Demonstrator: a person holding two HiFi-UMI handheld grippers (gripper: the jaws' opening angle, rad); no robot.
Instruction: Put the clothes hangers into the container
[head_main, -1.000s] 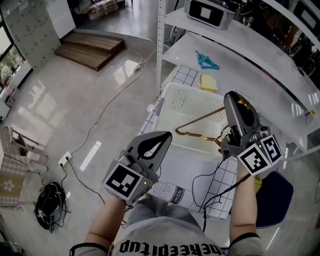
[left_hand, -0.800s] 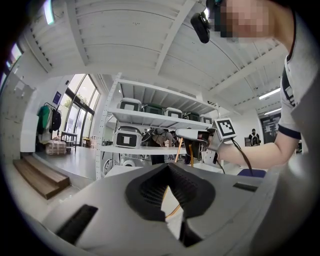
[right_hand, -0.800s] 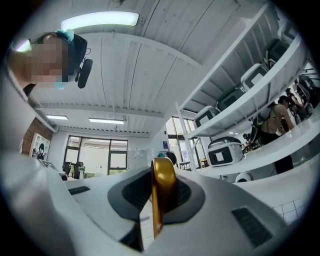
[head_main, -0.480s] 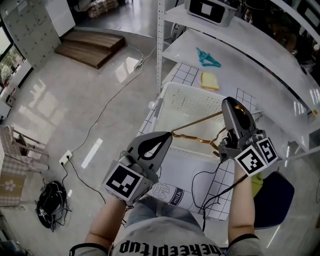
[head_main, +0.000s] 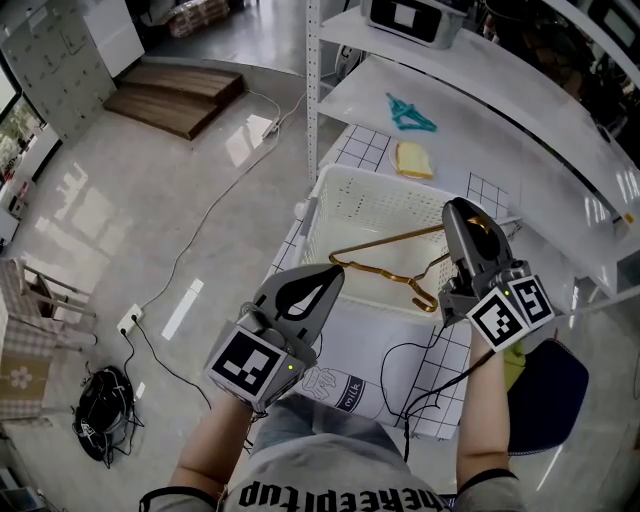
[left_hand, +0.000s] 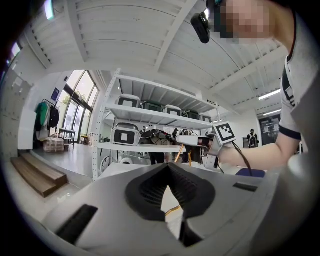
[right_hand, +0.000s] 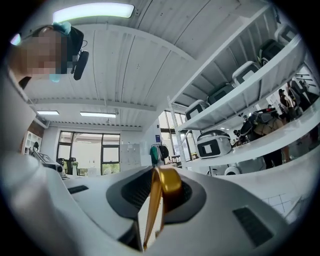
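A gold wire clothes hanger (head_main: 385, 243) hangs slanted over the white perforated basket (head_main: 330, 200), its hook (head_main: 427, 298) low near the front rim. Its right end lies between the jaws of my right gripper (head_main: 462, 212). These jaws have just been opening, and a pale gap shows beside the hanger (right_hand: 155, 205) in the right gripper view, so the pads no longer press on it. My left gripper (head_main: 335, 272) is held in front of the basket, shut and empty. Through its pads a bit of the gold hanger (left_hand: 173, 210) shows.
A teal hanger (head_main: 410, 115) lies on the white shelf, and a yellow cloth (head_main: 415, 160) on the checked mat behind the basket. The rack's post (head_main: 312, 90) rises at the left. A printed white sheet (head_main: 345, 385) and a black cable lie before the basket.
The right gripper has come down with the hanger, which now sits lower over the basket, its left end swung further left. The left gripper has stayed where it was.
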